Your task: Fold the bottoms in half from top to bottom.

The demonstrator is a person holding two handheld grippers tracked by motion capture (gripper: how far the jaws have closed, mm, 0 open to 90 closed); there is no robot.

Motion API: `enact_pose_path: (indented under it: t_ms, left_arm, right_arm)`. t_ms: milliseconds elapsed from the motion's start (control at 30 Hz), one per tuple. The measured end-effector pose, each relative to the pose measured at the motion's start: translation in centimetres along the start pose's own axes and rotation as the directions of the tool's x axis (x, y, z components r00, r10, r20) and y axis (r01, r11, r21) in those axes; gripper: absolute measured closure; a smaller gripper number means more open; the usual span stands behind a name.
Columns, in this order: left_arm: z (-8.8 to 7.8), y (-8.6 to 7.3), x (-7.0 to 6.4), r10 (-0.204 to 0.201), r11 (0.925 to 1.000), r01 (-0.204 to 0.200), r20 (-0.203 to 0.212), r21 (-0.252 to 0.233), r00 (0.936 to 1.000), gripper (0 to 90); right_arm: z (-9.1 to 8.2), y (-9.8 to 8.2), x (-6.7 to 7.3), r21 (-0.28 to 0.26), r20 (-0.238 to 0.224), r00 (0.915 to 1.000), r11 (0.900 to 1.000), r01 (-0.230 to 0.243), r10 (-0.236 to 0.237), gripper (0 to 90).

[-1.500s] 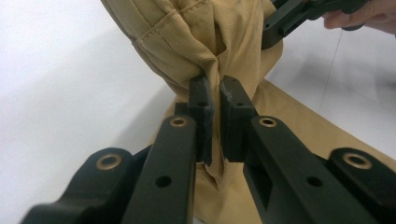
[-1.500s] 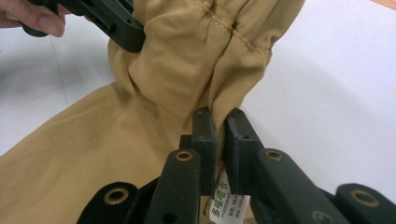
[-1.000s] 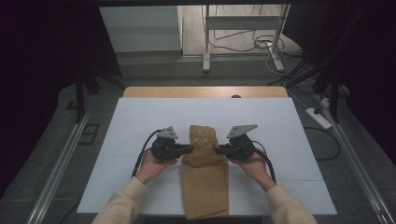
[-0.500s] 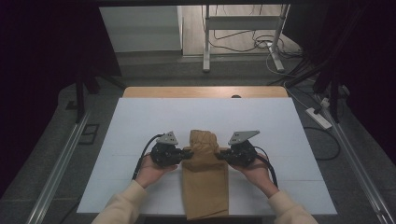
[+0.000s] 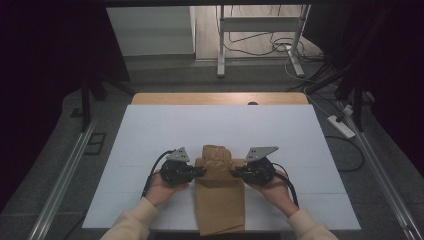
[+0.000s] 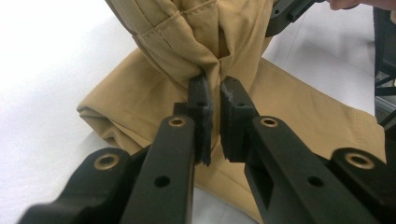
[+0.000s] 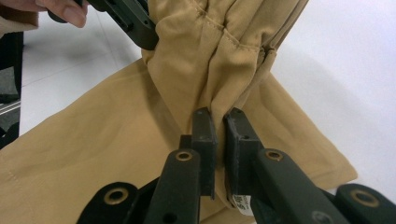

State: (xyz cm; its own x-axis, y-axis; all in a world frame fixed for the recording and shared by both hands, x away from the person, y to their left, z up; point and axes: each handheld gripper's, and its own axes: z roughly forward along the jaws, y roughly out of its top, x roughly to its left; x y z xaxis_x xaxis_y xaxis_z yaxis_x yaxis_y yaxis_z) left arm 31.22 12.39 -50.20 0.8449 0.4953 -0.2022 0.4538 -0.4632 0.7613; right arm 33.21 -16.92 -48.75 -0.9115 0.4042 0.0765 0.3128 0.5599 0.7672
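High view: I've got the tan trousers (image 5: 220, 200) lying lengthwise down the middle of the white table (image 5: 150, 130), near end hanging over the near edge, far end bunched and lifted between my two tools. Left gripper (image 5: 201, 171) comes in from the left and bites the left side of that raised fold; right gripper (image 5: 234, 173) comes in from the right and bites the opposite side. Both sit level, tips pointing at each other with the fabric between them, my hands cupped under each body, cream sleeves (image 5: 131, 224) at the bottom edge. Left gripper view: jaws nearly together, pinching a gathered pleat of the trousers (image 6: 177, 32) right at the tips, cloth puckered along a stitched seam above the pinch; rest of the garment lies flat on the table (image 6: 42, 56) beneath, and the other tool (image 6: 289, 11) is at the upper right. Right gripper view: same picture mirrored, jaws closed on a bundle of folds of the trousers (image 7: 219, 51), fabric fanning upward from the pinch; left tool (image 7: 128, 21) and fingertips (image 7: 65, 11) at upper left, table (image 7: 345, 60) to the right.
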Motion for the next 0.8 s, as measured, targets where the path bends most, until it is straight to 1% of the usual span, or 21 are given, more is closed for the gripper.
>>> enact_pose_path:
  t_ms: [333, 500, 567, 800]
  left_arm:
    - [0.2, -0.3, 0.0, -0.01, 0.9999, 0.01, 0.006, 0.002, 0.9999, 83.1]
    - [0.2, -0.5, -0.1, -0.004, 1.0, 0.004, 0.008, 0.007, 1.0, 82.8]
    - [0.2, -0.6, -0.3, -0.004, 1.0, 0.004, 0.011, 0.007, 0.9999, 82.7]
    - [0.4, -1.3, -0.8, 0.003, 0.9998, -0.003, 0.018, 0.019, 0.9998, 82.1]
  right_arm:
    - [0.1, -0.3, 0.1, 0.009, -0.004, 1.0, 1.0, 0.003, -0.003, 83.1]
    - [0.1, -0.4, 0.3, 0.009, -0.008, 1.0, 1.0, 0.002, -0.002, 83.0]
    - [0.1, -0.5, 0.5, 0.008, -0.011, 0.9999, 1.0, -0.001, 0.001, 83.0]
    - [-0.1, -1.2, 1.3, 0.014, -0.023, 0.9996, 1.0, 0.014, -0.014, 82.9]
